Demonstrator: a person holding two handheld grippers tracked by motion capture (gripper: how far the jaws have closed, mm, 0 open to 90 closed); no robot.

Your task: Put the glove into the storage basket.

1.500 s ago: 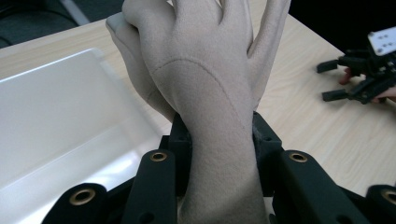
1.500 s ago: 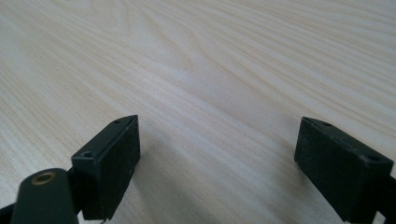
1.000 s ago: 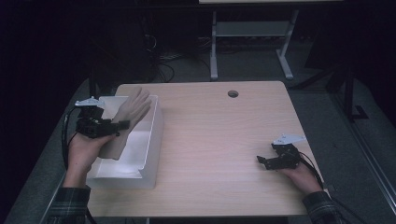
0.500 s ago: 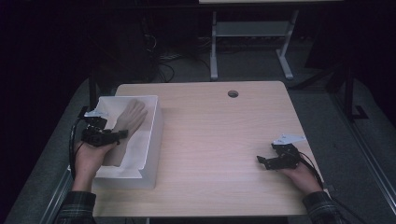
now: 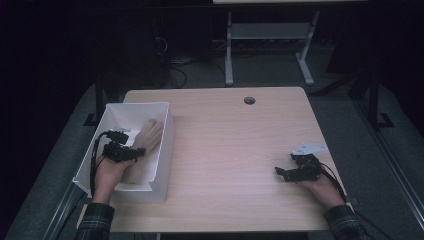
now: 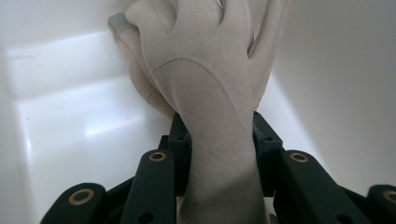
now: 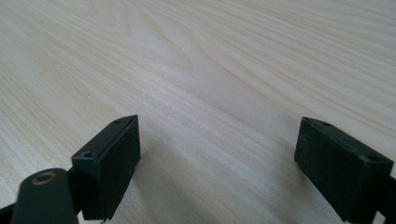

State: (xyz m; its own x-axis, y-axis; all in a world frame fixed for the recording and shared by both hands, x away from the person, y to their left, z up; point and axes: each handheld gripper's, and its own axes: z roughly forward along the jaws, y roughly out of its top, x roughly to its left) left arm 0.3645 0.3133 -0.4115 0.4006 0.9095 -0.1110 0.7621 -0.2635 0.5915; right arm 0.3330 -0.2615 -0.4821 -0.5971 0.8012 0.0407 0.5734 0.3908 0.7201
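- A beige glove (image 6: 205, 88) is pinched at the cuff by the left tool (image 6: 217, 140); both black jaws are pressed against the fabric, one on each side.
- In the left gripper view the glove's fingers are seen pointing away from the jaws toward the far wall of a white bin (image 6: 60, 116), with a small grey-green patch showing at one fingertip.
- From the high view, the glove (image 5: 147, 135) is seen down inside the bin (image 5: 165, 150), and the left tool (image 5: 137, 151) is inside the bin's rim too, with the hand behind it.
- The bin is parked on the left part of the wooden desk (image 5: 235, 150), its near left corner hanging a bit over the edge.
- Whether the glove's fingers are touching the bin's floor or its wall can't really be told from these pics.
- The right tool (image 5: 281, 172) is seen well apart from all that, resting low near the right edge of the desk and pointed toward the bin.
- In the right gripper view the right tool (image 7: 217, 163) has its jaws spread wide, with just bare wood grain (image 7: 210, 70) seen between them, so nothing is being gripped there.
- A small dark round hole (image 5: 249, 100) is set into the desk near its far edge.
- A plaid sleeve is worn on each forearm.
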